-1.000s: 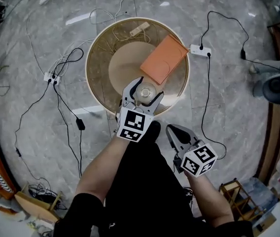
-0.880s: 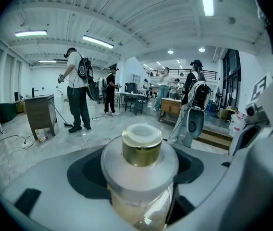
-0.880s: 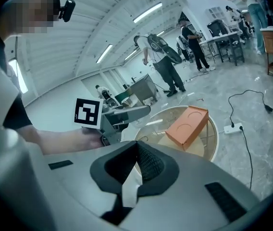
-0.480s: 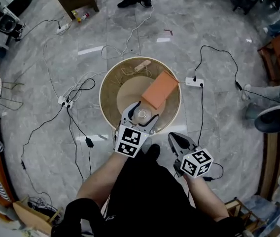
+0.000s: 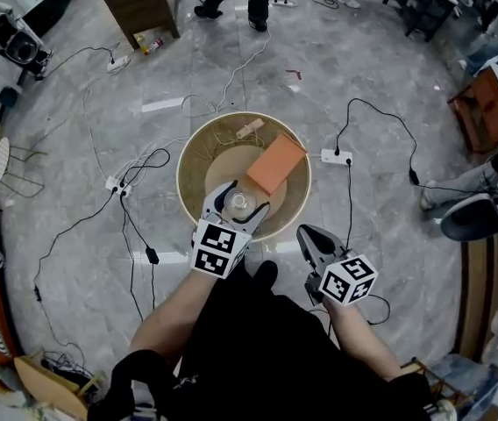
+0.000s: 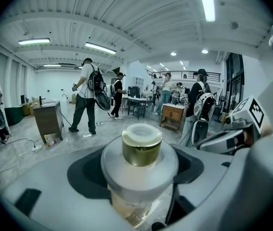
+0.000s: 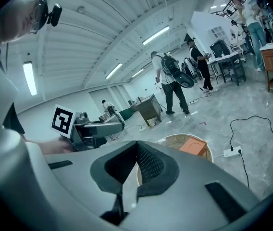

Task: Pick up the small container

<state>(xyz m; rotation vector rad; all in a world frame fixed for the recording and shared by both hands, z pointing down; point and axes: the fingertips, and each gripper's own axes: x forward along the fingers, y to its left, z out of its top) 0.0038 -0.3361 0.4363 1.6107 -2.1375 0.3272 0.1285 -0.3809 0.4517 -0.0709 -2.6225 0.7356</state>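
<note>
A glossy, pale grey marble floor (image 5: pixel 389 68) spreads all round, crossed by loose black cables (image 5: pixel 348 204) and a white power strip (image 5: pixel 335 157). A round tan wooden table (image 5: pixel 198 156) stands mid-floor, and a dark brown wooden cabinet (image 5: pixel 142 3) sits farther off. Long fluorescent tube lights (image 6: pixel 100 47) line the white ribbed ceiling (image 6: pixel 141 13).

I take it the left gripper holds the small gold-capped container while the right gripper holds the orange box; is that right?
Not quite: the right gripper has its jaws together on nothing, as the right gripper view shows; the orange box lies on the round table. The left gripper does hold the small container.
</note>
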